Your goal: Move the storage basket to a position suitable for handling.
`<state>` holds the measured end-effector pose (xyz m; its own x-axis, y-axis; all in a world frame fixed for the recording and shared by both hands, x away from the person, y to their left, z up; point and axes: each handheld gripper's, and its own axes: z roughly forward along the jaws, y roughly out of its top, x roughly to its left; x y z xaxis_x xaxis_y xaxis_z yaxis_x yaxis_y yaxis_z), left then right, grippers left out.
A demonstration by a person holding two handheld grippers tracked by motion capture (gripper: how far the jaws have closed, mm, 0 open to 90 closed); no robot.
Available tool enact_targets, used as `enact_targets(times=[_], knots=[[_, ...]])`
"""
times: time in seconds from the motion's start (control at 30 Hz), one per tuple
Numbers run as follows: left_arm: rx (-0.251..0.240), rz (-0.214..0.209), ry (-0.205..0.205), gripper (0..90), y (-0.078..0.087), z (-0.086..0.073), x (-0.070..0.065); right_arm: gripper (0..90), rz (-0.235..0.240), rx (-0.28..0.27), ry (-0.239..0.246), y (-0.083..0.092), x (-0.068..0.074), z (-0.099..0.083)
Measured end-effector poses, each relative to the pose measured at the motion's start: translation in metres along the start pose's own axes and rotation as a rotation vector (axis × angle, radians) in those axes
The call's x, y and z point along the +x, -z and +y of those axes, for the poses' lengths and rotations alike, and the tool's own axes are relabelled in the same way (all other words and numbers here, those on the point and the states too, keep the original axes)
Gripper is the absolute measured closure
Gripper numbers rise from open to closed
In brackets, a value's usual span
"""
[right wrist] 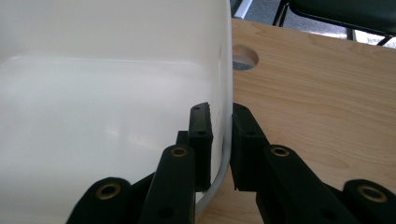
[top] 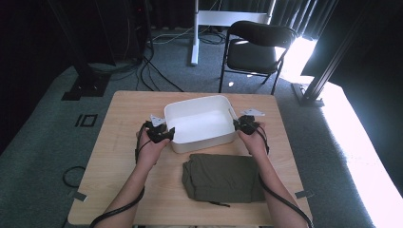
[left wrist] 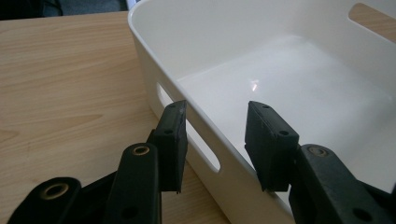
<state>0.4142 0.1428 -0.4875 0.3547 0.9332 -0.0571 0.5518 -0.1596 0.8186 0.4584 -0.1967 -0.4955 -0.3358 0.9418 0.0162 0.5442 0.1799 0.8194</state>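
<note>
A wooden table is carrying a white plastic tub near its middle, with a folded olive-green cloth lying just in front of it, toward the person. The tub is sitting upright, mouth up, its long axis running left to right across the table, a handle slot in each short end wall. Empty and thin-walled, it is probably light and stiff but smooth, so the rims by the slots look like the surest hold. The cloth is soft and will likely sag when lifted. The left hand-held gripper is straddling the left end wall over the slot, jaws spread and not pressing. The right hand-held gripper is pinching the right end wall, jaws clenched on the rim.
</note>
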Motion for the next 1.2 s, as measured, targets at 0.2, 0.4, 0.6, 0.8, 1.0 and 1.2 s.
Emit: enact_targets(times=[0.2, 0.4, 0.6, 0.8, 1.0, 1.2], knots=[[0.006, -0.007, -0.022, 60.5, -0.012, 0.006, -0.007, 79.9, -0.013, -0.001, -0.033, 0.009, -0.009, -0.007], [0.02, -0.02, -0.043, 60.5, -0.026, 0.007, -0.016, 80.0, -0.031, -0.01, -0.054, 0.018, -0.017, -0.014], [0.019, -0.041, -0.057, 60.4, -0.038, 0.014, -0.024, 80.4, -0.06, -0.015, -0.08, 0.025, -0.028, -0.019], [0.015, -0.046, -0.064, 60.5, -0.048, 0.021, -0.031, 79.7, -0.073, -0.015, -0.105, 0.033, -0.037, -0.025], [0.011, -0.048, -0.074, 60.5, -0.056, 0.025, -0.037, 79.4, -0.093, -0.018, -0.115, 0.039, -0.042, -0.03], [0.011, -0.044, -0.077, 60.4, -0.063, 0.029, -0.037, 78.6, -0.09, -0.028, -0.146, 0.045, -0.043, -0.035]])
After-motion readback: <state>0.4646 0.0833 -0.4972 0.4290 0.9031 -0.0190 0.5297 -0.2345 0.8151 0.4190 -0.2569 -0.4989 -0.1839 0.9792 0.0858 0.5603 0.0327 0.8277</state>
